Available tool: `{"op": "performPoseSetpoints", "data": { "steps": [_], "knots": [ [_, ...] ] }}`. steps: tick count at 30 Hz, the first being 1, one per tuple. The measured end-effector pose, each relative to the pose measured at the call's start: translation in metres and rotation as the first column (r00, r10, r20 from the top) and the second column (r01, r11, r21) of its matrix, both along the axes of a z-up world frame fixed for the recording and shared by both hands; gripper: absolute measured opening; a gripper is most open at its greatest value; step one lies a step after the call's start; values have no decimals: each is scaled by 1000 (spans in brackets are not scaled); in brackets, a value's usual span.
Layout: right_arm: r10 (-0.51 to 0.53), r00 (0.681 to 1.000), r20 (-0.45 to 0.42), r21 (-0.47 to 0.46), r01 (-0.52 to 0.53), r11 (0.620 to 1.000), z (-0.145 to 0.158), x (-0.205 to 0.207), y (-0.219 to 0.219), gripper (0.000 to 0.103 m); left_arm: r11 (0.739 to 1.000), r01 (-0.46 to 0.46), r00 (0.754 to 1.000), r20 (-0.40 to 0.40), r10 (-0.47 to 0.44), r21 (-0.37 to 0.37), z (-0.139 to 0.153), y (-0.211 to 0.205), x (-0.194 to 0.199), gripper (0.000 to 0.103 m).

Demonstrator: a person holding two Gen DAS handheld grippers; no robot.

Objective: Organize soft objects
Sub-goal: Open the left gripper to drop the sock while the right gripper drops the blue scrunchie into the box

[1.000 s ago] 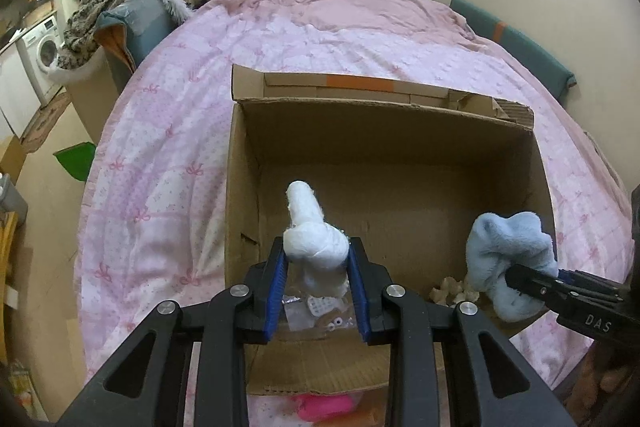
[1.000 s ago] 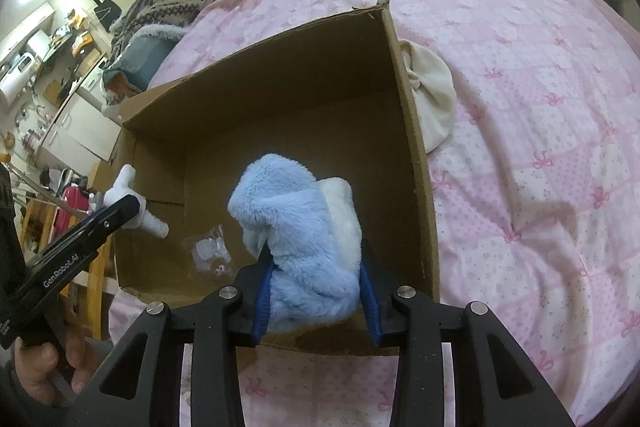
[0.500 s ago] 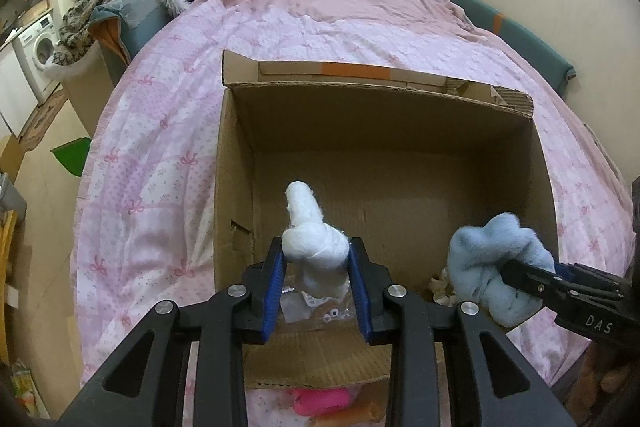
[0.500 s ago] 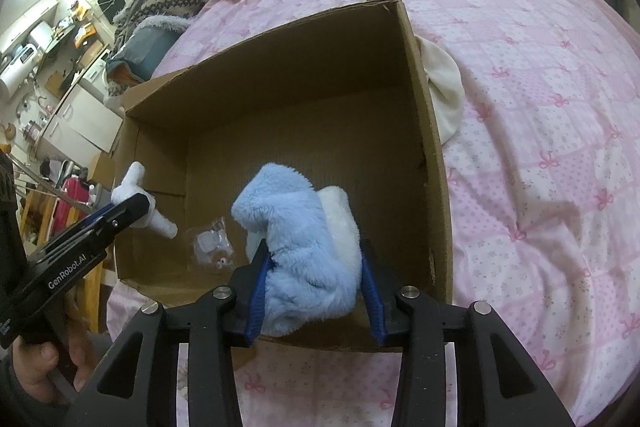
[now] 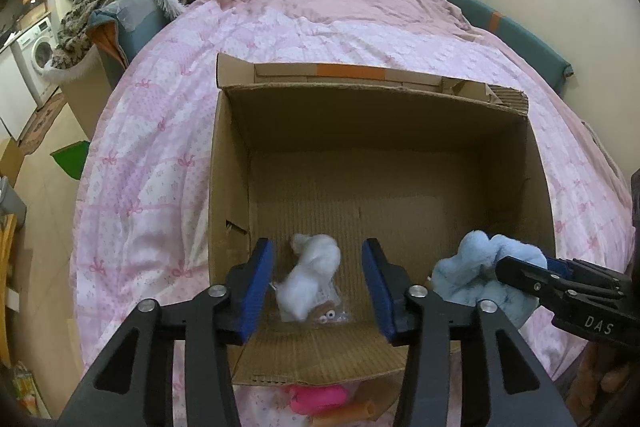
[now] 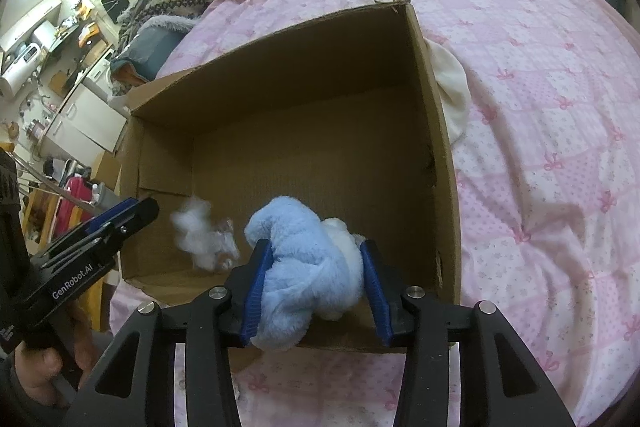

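Since a second ago the white plush toy (image 5: 310, 277) has left the left gripper (image 5: 318, 285) and now lies on the floor of the cardboard box (image 5: 228, 187), near its front left corner, partly over a small clear plastic bag (image 5: 330, 311) with tiny pieces inside. The left gripper's jaws are opening; they stand well apart above the box's front edge, the blue pads clear of the white toy on both sides, so it holds nothing. In the right wrist view the same toy (image 6: 196, 231) appears blurred on the box floor, just past the tip of the left gripper (image 6: 132, 213), whose handle is held by a hand (image 6: 48, 367) at the lower left. The right gripper (image 6: 316, 281) has a light blue plush toy (image 6: 296, 267) between its blue pads, over the near wall of the box (image 6: 440, 167); its jaws are opening too, yet the left pad is touching the fur and the toy has not dropped, with a white part of it bulging toward the right pad. From the left wrist camera that blue toy (image 5: 476, 275) hangs at the box's front right corner, in the tip of the right gripper (image 5: 516, 273). The box sits on a bed with a pink patterned quilt (image 5: 160, 147). A cream cloth (image 6: 452, 95) lies on the quilt against the outside of the box's right wall, and something bright pink (image 5: 320, 397) shows just below the box's front flap.
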State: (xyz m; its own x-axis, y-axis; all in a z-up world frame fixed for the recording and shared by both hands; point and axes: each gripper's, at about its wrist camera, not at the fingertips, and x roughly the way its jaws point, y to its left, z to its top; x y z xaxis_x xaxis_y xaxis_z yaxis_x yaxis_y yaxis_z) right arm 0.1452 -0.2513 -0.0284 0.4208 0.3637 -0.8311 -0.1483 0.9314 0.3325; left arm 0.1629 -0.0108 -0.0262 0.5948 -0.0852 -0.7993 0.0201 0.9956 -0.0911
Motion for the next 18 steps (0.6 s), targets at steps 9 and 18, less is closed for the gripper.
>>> {"op": "performPoseSetpoints", "data": {
  "steps": [9,18],
  "knots": [
    [-23,996,81,16,22,1000,15,-4,-4,74,1000,5,1000,16,-5,8,5,-3,-2,66],
    [-54,996,65,42,51,998,16,-2,-10,82,1000,9,1000,16,-9,15,9,-3,-4,70]
  ]
}}
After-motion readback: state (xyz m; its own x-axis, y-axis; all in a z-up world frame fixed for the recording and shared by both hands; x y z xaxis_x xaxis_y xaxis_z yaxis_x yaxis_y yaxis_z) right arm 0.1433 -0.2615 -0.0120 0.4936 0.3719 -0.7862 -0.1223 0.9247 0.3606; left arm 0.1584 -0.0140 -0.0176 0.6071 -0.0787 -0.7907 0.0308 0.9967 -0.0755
